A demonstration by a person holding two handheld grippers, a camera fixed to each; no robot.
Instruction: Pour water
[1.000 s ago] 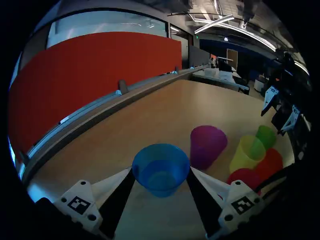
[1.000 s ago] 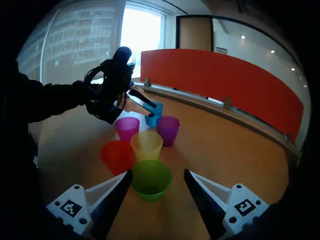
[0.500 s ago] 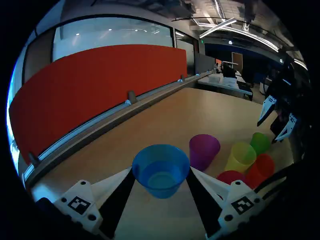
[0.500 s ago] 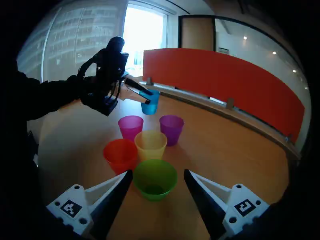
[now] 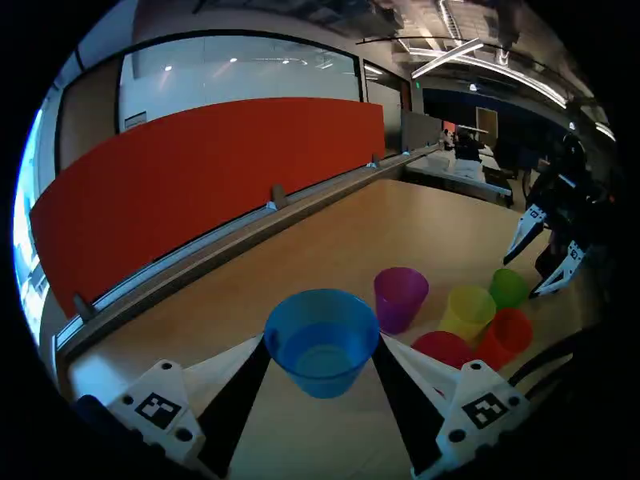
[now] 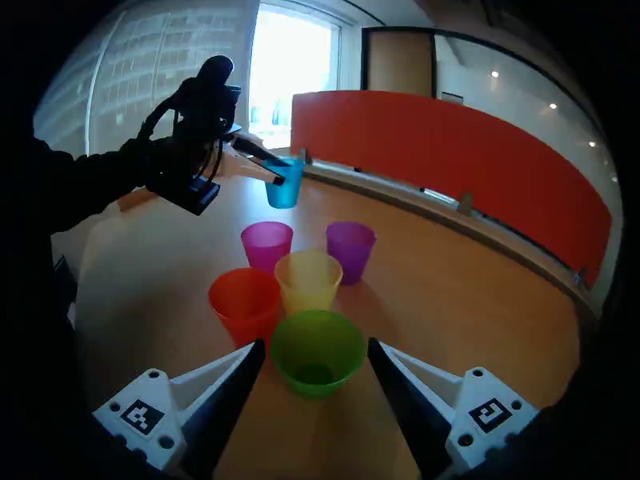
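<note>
My left gripper [image 5: 322,340] is shut on a blue cup [image 5: 322,352] with water in its bottom, held upright. In the right gripper view that blue cup [image 6: 284,182] hangs above the wooden table [image 6: 448,296], past the other cups, in the left gripper [image 6: 276,172]. My right gripper [image 6: 314,344] is open, its fingers on either side of a green cup [image 6: 317,356] standing on the table, with small gaps. In the left gripper view the right gripper [image 5: 521,278] sits at the green cup [image 5: 508,286].
Behind the green cup stand a red cup [image 6: 246,302], a yellow cup [image 6: 308,280], a magenta cup [image 6: 267,246] and a purple cup [image 6: 350,250], close together. A dark sleeve [image 6: 88,184] reaches in from the left. An orange partition [image 6: 480,160] runs along the table's far edge.
The left gripper has lifted the blue cup higher above the table and levelled it. The right gripper and the standing cups have stayed put.
</note>
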